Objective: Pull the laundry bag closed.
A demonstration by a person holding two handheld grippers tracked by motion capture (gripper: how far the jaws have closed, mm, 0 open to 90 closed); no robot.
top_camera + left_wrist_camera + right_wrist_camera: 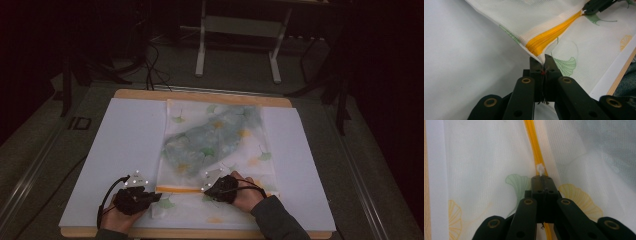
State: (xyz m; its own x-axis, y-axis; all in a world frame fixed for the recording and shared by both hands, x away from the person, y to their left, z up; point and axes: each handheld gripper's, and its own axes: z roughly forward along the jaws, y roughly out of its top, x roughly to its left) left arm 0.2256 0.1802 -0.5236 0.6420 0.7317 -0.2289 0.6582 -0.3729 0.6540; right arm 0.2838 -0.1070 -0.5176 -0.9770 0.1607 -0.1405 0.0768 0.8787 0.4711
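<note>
Both my claws are clenched on the mesh laundry bag [215, 145], one at each end of its yellow zipper [179, 189].

Left gripper [152, 197]: jaws pinched tight on the bag's corner, right at the zipper's left end. In the left gripper view the fabric corner [537, 56] is lifted off the sheet into a peak between my pads, and the zipper [554, 35] runs away up and to the right toward my other claw [596, 6].

Right gripper [209, 189]: jaws pressed together on the small white zipper pull [540, 170]. In the right gripper view the zipper tape [534, 142] runs straight ahead, in line with the jaws.

Bag position: flat on the white sheet [125, 140] over the wooden table [200, 95], centre of the board, slightly right of the middle. Its long axis runs near to far, away from me. The zipper lies crosswise to that, left to right, along the near end, with a strip of bag on my side of it. So the opening end points at me and the other end at the far table edge.

Contents: a bluish-green bundle [210, 137] shows through the mesh, lying diagonally, low-left to high-right. I can't tell what it is.

The print is ginkgo leaves, green [566, 65] and yellow [579, 197].

My two hands are near each other at the near edge.
</note>
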